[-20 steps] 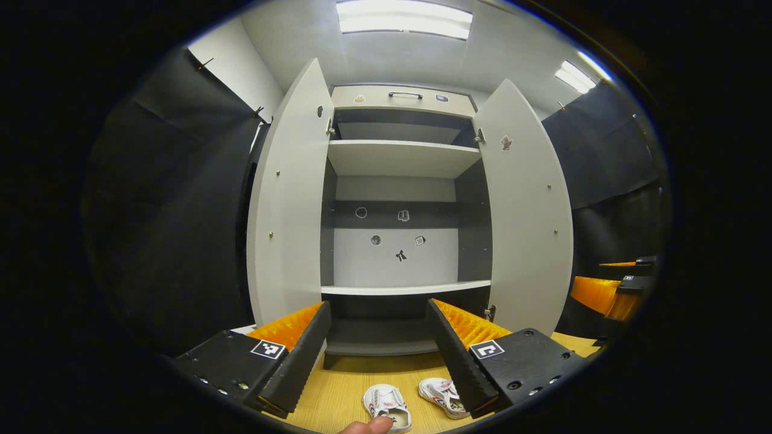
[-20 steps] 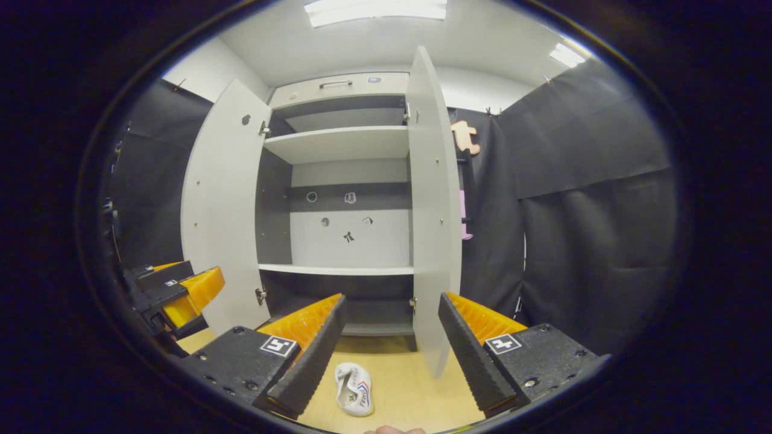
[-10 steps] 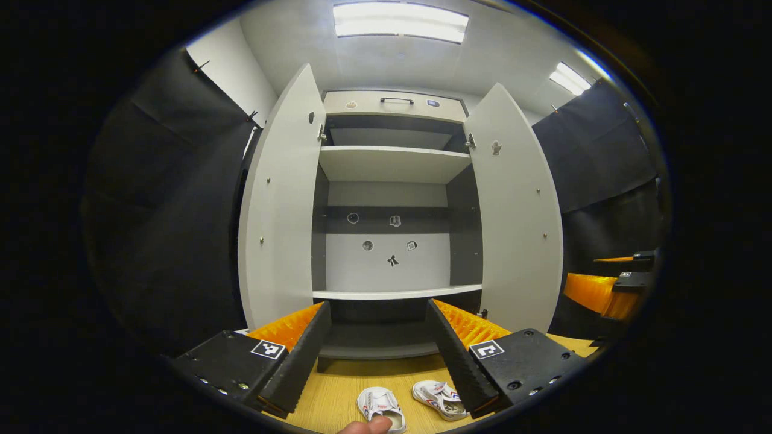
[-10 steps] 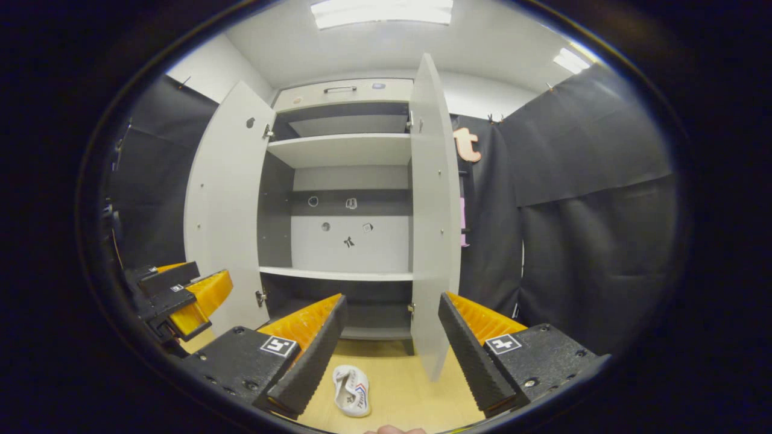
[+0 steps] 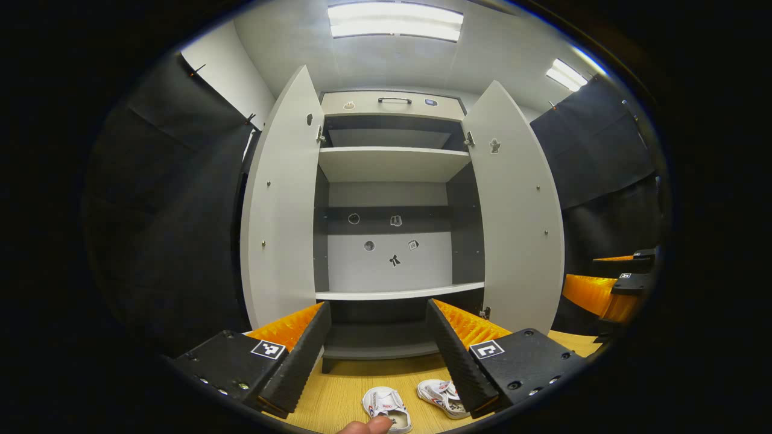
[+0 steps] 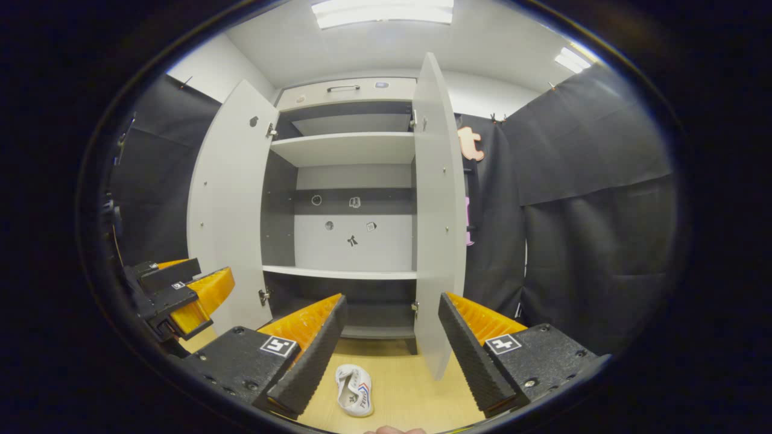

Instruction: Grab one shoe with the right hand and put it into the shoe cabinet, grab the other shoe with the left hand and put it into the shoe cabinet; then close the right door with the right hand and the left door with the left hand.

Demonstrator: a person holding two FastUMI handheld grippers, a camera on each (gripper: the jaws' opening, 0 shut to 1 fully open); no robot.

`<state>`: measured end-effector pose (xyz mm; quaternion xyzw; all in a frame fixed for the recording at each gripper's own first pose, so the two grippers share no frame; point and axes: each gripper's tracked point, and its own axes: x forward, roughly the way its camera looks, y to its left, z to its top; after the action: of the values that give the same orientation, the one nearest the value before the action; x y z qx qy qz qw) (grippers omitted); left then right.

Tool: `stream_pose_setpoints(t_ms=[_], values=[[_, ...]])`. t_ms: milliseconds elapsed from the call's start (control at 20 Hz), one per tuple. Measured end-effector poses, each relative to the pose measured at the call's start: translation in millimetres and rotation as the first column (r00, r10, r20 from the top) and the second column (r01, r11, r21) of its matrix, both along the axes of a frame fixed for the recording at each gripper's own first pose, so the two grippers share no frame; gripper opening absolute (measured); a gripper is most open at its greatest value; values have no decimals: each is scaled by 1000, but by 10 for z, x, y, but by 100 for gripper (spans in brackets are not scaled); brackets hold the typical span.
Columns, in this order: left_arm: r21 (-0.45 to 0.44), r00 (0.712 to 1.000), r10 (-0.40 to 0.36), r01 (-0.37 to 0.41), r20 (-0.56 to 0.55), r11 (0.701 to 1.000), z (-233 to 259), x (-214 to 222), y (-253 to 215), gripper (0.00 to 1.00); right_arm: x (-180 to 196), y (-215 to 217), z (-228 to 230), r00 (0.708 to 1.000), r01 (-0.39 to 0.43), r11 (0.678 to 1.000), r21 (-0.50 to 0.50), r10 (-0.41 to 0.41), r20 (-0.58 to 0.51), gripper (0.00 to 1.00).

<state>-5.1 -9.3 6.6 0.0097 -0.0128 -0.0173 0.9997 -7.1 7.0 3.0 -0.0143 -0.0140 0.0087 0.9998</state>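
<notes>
White shoes (image 5: 416, 401), paired in left gripper view, single in right; both grippers (image 5: 379, 337) (image 6: 392, 337) spread.

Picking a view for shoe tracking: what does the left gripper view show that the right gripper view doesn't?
Left gripper view: left shoe and right shoe side by side on the floor, plus the right gripper at its right edge. Right gripper view: a single shoe, the left gripper at its left edge, the right door nearly edge-on. Shared: the open cabinet.
</notes>
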Motion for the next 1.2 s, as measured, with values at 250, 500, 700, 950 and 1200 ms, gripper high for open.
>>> stream_pose_setpoints(t_ms=[250,500,700,950,1200], values=[[7,1000,14,-14,-4,1000,-4,-23,75,95,87,175,-308,997,-38,999,-14,37,-67,99],[18,999,29,-29,-18,999,-61,-76,156,95,243,462,-1006,972,-121,992,-27,112,-208,98],[28,998,46,-45,-33,999,-118,-127,248,95,400,686,-1611,928,-178,983,-38,154,-338,99],[28,996,69,-67,-55,997,-202,-142,403,96,532,890,-2252,856,-227,974,29,213,-471,99],[32,994,82,-80,-77,996,-289,-129,546,96,634,1011,-2826,785,-234,971,59,224,-578,89]])
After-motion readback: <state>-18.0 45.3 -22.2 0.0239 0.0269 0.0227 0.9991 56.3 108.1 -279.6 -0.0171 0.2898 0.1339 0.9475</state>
